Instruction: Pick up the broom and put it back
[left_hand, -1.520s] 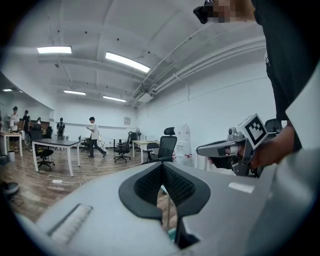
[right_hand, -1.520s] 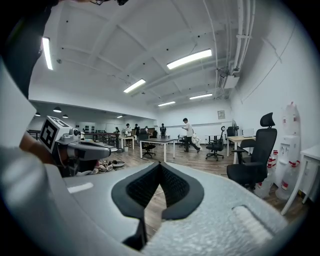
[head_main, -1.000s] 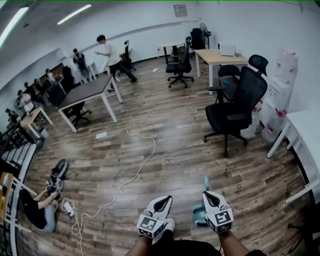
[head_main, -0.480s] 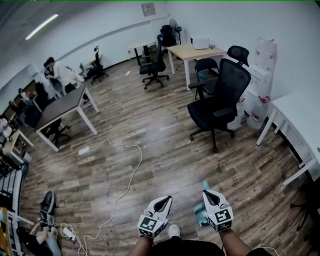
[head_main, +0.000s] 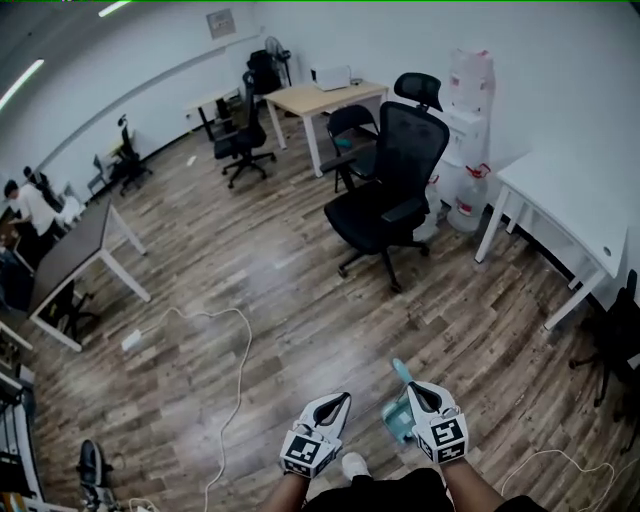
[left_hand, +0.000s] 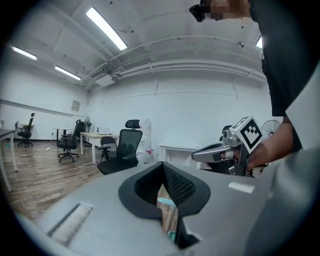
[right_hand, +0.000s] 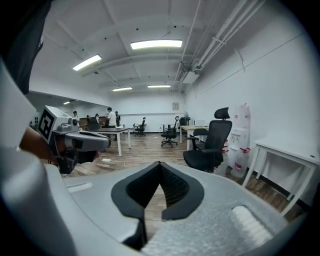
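Jaws closed tight on both, nothing held: left gripper and right gripper side by side, near. Broom down on the floor between them, just beside the right one.

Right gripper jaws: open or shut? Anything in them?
Shut, empty. The grey right gripper has its black-padded jaw tips touching in the right gripper view; only brown wooden floor shows through the gap behind them.
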